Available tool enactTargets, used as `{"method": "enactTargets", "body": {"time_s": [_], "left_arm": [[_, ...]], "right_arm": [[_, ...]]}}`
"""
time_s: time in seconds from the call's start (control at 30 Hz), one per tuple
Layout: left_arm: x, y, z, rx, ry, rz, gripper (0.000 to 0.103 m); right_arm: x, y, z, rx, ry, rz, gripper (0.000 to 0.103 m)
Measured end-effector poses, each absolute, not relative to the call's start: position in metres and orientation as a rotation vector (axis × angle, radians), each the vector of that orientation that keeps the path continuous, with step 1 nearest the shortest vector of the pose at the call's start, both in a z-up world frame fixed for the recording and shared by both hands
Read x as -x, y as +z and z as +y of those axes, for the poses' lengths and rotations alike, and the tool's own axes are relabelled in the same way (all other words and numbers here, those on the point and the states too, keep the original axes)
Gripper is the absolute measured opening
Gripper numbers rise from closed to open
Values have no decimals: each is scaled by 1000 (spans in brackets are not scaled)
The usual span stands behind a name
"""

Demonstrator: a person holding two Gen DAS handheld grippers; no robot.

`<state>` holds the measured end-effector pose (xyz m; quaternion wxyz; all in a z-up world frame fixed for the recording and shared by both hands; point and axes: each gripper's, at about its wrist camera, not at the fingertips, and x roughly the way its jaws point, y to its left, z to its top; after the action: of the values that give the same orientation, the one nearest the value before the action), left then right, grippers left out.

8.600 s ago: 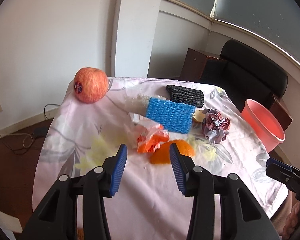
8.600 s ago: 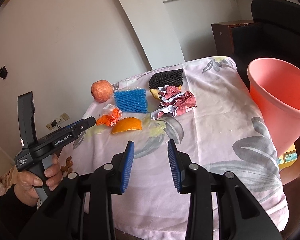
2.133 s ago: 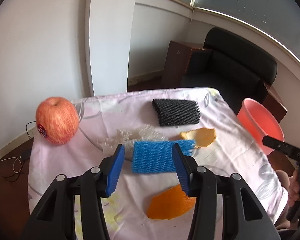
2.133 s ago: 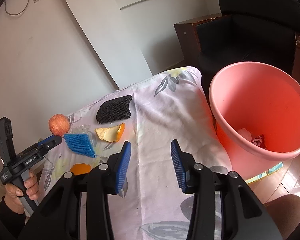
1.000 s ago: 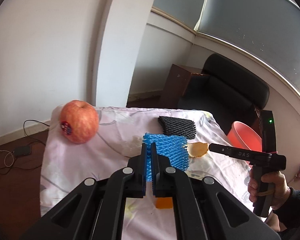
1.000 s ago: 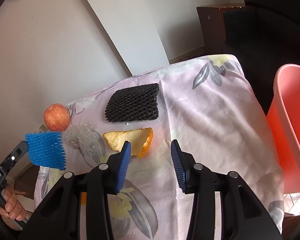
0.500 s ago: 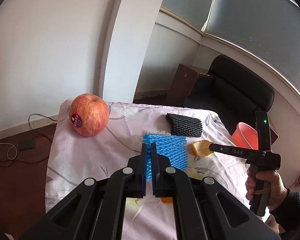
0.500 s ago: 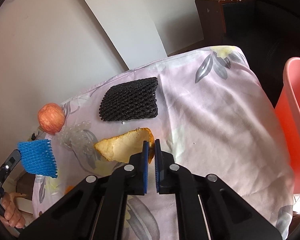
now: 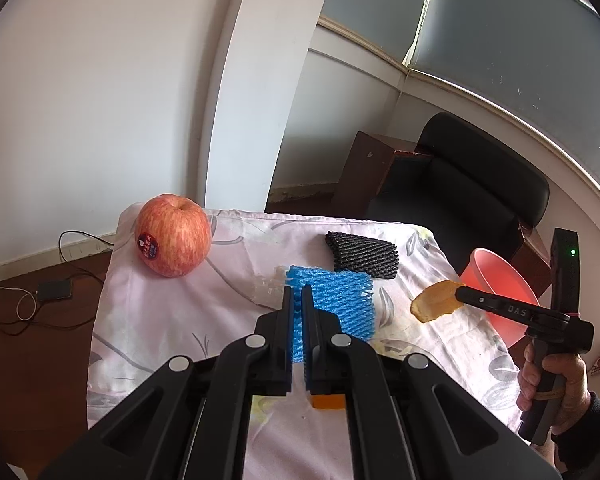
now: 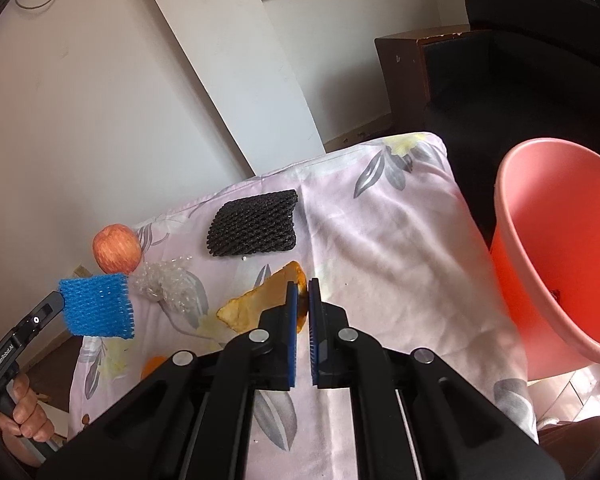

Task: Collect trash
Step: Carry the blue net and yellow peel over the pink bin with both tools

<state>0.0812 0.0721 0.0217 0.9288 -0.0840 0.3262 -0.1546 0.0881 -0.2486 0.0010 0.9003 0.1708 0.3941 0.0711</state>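
Both grippers point forward and down over the table, each held by a hand on a pistol-style handle: the right hand (image 9: 552,384) shows low at the right edge of the left wrist view, the left hand (image 10: 24,412) low at the left edge of the right wrist view. The table (image 10: 400,240) wears a pale pink floral cloth, with white walls behind, a dark chair (image 9: 472,196) and a brown wooden cabinet (image 9: 364,176) past its far end. A pink bin (image 10: 560,248) stands off the table's edge, just right of the right gripper. The left gripper (image 9: 298,300) is clamped tight on one edge of the blue foam net (image 9: 340,300), which hangs clear of the cloth. The right gripper (image 10: 303,292) is pinched on an orange peel (image 10: 256,304), also lifted off the table. Ahead of the left gripper, an apple (image 9: 173,236) sits off to its left and a black foam net (image 9: 362,256) lies a bit to its right. A clump of clear plastic wrap (image 10: 164,280) lies between the apple and the peel, and another bit of orange peel (image 10: 154,364) sits near the table's front edge.
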Motion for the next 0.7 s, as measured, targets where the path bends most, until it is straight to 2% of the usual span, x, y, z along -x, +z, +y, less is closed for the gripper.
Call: {"method": "enactTargets", "body": {"time_s": [0.7], "left_arm": [[-69,53,28,141,-395,598,3]], "right_arm": [[-44,31,-308,-419,44,698,5]]}}
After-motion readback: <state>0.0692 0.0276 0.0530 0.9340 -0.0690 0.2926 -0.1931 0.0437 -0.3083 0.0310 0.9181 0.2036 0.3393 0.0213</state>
